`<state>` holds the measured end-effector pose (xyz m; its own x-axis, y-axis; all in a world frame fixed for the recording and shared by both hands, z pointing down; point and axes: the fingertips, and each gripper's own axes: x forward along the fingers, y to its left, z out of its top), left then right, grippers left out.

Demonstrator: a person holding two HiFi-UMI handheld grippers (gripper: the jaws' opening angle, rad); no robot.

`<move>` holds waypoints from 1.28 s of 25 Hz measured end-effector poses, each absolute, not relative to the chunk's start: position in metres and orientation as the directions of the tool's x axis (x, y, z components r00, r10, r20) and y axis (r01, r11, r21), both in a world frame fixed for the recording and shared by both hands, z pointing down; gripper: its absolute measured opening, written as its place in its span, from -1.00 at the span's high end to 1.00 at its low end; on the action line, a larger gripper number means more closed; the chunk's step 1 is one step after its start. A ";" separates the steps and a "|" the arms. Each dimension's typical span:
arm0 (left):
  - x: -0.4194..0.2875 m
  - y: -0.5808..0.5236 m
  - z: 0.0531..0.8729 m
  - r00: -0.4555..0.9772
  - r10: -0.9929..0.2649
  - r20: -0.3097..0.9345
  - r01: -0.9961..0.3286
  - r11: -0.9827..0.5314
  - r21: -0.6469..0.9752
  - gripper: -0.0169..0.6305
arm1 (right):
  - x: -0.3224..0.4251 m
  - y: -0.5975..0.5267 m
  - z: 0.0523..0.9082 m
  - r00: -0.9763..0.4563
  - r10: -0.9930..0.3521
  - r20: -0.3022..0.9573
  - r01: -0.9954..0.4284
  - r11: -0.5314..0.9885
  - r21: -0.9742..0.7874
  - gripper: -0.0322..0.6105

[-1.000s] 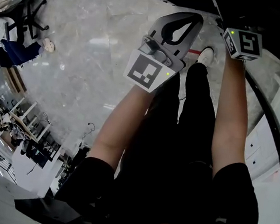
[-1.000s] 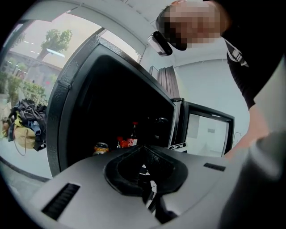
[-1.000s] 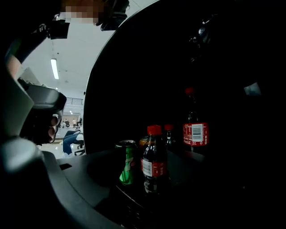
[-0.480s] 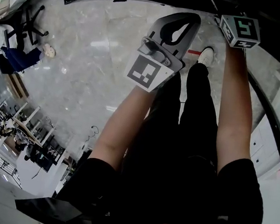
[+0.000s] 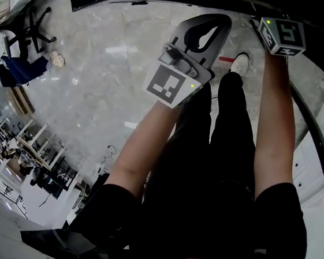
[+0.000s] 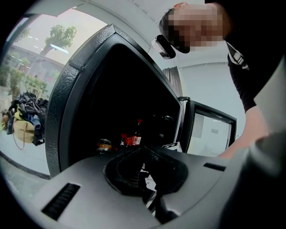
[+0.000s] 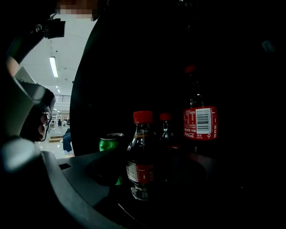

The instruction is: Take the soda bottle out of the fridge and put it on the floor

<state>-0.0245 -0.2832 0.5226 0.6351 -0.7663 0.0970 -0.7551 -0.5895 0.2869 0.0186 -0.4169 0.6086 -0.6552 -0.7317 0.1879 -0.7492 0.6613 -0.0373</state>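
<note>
My right gripper [image 7: 163,167] gapes wide around the small red-capped plastic soda bottle [image 7: 141,150], probably light and slick, best pinched at its labelled waist; my left gripper [image 6: 144,153] is closed, empty.

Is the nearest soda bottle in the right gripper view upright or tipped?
Upright: the soda bottle stands inside the dark fridge, its red cap straight above its base.
</note>
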 end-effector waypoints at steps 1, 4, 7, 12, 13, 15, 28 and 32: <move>-0.025 -0.283 0.522 0.637 -0.765 0.094 -0.753 -0.592 0.287 0.94 | 0.019 -0.415 0.608 -0.654 -0.732 0.190 -0.750 0.660 -0.038 0.00; -0.025 -0.279 0.514 0.641 -0.763 0.087 -0.749 -0.596 0.290 0.94 | 0.020 -0.402 0.606 -0.654 -0.730 0.199 -0.750 0.660 -0.039 0.00; -0.024 -0.272 0.504 0.652 -0.753 0.084 -0.742 -0.611 0.276 0.94 | 0.019 -0.382 0.604 -0.655 -0.727 0.207 -0.748 0.662 -0.045 0.01; -0.023 -0.259 0.487 0.674 -0.735 0.078 -0.725 -0.637 0.262 0.94 | 0.024 -0.354 0.589 -0.649 -0.733 0.204 -0.755 0.653 -0.055 0.01; -0.022 -0.256 0.482 0.677 -0.732 0.076 -0.723 -0.640 0.260 0.94 | 0.026 -0.348 0.582 -0.648 -0.735 0.198 -0.757 0.651 -0.058 0.01; -0.023 -0.250 0.472 0.681 -0.729 0.071 -0.719 -0.646 0.257 0.94 | 0.030 -0.336 0.566 -0.652 -0.736 0.183 -0.754 0.654 -0.062 0.01; -0.043 -0.202 0.395 0.711 -0.702 0.032 -0.693 -0.693 0.198 0.94 | 0.040 -0.231 0.419 -0.669 -0.738 0.088 -0.743 0.666 -0.069 0.01; -0.044 -0.183 0.366 0.734 -0.679 0.009 -0.669 -0.722 0.176 0.94 | 0.031 -0.199 0.383 -0.694 -0.716 0.078 -0.720 0.693 -0.044 0.01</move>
<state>-0.0436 -0.1834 0.3663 0.7342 -0.6788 0.0088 -0.6694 -0.7217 0.1764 0.0314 -0.1993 0.3835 -0.6937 -0.7161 0.0776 -0.7200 0.6926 -0.0442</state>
